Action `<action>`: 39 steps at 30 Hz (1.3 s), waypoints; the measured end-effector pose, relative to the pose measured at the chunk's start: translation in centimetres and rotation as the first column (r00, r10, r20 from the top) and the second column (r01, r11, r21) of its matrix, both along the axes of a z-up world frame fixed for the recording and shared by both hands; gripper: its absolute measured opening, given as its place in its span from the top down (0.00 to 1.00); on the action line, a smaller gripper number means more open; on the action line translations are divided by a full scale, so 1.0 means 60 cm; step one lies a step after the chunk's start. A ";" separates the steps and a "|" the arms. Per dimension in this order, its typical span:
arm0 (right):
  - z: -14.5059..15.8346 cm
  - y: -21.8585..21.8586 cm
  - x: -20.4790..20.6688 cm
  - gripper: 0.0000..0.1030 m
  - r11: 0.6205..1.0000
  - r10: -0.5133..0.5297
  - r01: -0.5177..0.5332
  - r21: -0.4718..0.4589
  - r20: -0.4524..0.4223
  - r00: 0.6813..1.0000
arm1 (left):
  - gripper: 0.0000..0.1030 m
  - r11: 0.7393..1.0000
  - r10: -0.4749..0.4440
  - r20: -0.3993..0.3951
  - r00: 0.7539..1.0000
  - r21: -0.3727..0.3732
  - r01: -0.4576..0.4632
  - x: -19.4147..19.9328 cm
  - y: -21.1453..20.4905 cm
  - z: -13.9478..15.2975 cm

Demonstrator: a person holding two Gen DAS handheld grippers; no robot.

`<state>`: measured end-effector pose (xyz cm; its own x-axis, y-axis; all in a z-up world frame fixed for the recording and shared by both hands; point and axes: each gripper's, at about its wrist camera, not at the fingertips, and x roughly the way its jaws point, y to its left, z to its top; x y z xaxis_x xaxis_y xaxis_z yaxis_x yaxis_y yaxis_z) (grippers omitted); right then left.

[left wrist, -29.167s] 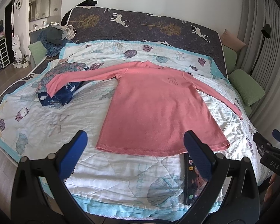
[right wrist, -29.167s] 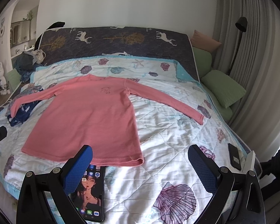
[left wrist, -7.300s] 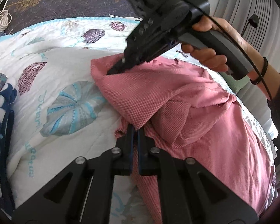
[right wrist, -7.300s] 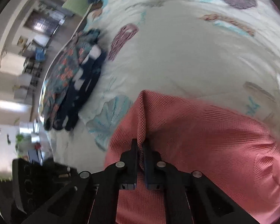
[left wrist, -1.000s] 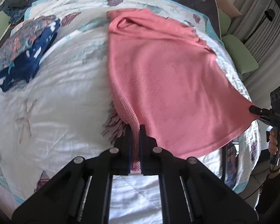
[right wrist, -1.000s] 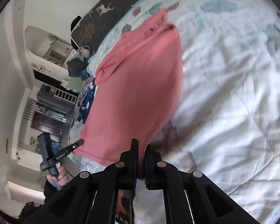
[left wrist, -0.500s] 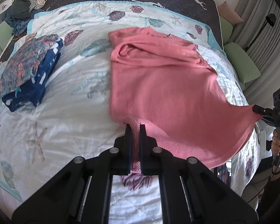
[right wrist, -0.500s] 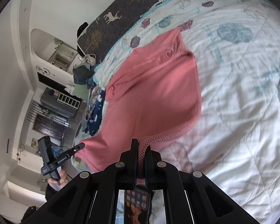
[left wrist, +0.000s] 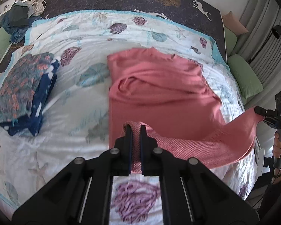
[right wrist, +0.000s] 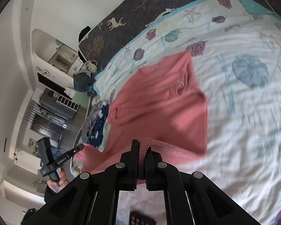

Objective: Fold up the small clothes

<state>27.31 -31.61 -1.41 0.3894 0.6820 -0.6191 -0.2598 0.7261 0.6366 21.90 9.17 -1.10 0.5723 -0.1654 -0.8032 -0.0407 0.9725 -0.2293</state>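
the pink shirt (left wrist: 159, 86) is found mid-bed, sleeves already folded in. its hem corners are clamped and raised by the left gripper (left wrist: 135, 131) and right gripper (right wrist: 142, 146). the final fold toward the far collar is judged outstanding.

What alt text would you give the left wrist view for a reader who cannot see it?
The left claw is shut on the hem of a pink shirt, lifting it off a seashell quilt. At right, the right claw pinches the other corner; folded clothes lie at left.
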 end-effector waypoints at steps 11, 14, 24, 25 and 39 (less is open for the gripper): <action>0.044 0.016 0.170 0.96 0.998 -0.033 0.032 0.055 0.009 0.999 | 0.92 0.996 0.069 0.051 0.996 -0.060 -0.066 0.152 0.043 0.050; 0.043 0.019 0.218 0.96 0.997 -0.050 0.050 0.064 -0.002 0.999 | 0.92 0.992 0.086 0.043 0.995 -0.093 -0.082 0.200 0.056 0.048; -0.001 0.021 0.367 0.96 0.982 -0.118 0.126 0.137 -0.069 0.991 | 0.92 0.979 0.168 0.009 0.986 -0.114 -0.166 0.335 0.086 0.016; -0.007 0.021 0.380 0.96 0.981 -0.126 0.137 0.141 -0.084 0.989 | 0.92 0.980 0.173 0.005 0.985 -0.103 -0.172 0.344 0.085 0.012; -0.159 -0.005 0.488 0.63 0.920 -0.257 0.346 0.183 -0.387 0.886 | 0.72 0.944 0.215 -0.165 0.963 -0.217 -0.248 0.440 0.110 -0.087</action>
